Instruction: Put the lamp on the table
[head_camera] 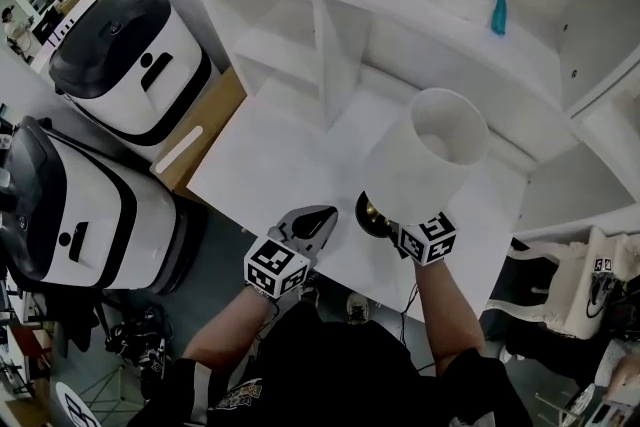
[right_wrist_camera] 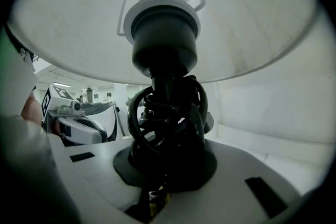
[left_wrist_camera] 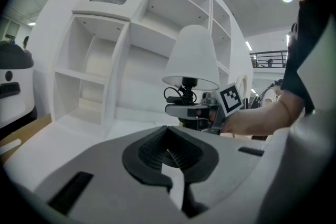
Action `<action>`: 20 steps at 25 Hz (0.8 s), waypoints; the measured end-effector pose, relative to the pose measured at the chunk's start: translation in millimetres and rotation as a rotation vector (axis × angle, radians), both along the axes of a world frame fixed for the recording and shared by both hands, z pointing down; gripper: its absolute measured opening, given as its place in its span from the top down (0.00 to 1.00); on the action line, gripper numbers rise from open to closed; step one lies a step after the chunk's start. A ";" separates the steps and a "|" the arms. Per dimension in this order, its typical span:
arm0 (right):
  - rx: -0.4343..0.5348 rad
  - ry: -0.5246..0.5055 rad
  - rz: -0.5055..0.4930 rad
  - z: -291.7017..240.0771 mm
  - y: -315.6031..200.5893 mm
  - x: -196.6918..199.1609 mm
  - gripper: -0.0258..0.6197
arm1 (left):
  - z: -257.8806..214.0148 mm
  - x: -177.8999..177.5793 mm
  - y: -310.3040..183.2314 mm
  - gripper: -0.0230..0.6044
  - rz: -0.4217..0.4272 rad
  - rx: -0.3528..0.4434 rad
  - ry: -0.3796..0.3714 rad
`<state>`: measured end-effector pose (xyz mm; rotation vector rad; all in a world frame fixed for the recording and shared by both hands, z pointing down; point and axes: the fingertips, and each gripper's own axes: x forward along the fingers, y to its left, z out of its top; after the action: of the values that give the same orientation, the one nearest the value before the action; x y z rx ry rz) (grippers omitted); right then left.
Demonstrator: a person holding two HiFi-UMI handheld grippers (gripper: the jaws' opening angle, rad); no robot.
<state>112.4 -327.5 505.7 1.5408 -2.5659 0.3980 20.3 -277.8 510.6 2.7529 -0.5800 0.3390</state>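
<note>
The lamp (head_camera: pixel 430 150) has a white shade, a black stem wound with black cable and a round black base (head_camera: pixel 372 213). It stands upright over the near edge of the white table (head_camera: pixel 270 165). My right gripper (head_camera: pixel 400 233) is shut on the stem just under the shade. In the right gripper view the cable-wrapped stem (right_wrist_camera: pixel 168 128) fills the space between the jaws, with the shade (right_wrist_camera: pixel 252 23) overhead. My left gripper (head_camera: pixel 312 223) hovers at the table edge to the left of the base, shut and empty. The left gripper view shows its pads (left_wrist_camera: pixel 181 152) meeting, the lamp (left_wrist_camera: pixel 191 57) beyond them.
A white shelf unit (head_camera: pixel 440 5) rises behind the table, with a blue object (head_camera: pixel 497 5) on a shelf. Two white-and-black machines (head_camera: pixel 130 55) (head_camera: pixel 80 215) stand at the left beside a wooden board (head_camera: pixel 205 130). A white chair (head_camera: pixel 570 285) is at the right.
</note>
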 end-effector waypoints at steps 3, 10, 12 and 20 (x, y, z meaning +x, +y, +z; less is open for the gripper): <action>0.007 0.003 0.001 7.1 -12.1 0.5 0.87 | 7.1 2.7 -8.1 0.95 0.019 -0.005 -0.001; 0.004 0.010 0.021 26.0 -39.0 -2.5 0.87 | 18.2 2.7 -22.9 0.95 0.077 -0.008 -0.004; 0.003 0.012 0.028 30.6 -47.2 -2.5 0.87 | 20.7 3.6 -29.6 0.95 0.091 -0.006 -0.004; -0.008 0.006 0.051 49.6 -78.0 -1.2 0.87 | 32.1 7.8 -54.5 0.95 0.139 -0.011 -0.003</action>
<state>111.2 -405.5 555.3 1.6048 -2.5217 0.4084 28.1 -332.3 542.7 2.7887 -0.3871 0.3768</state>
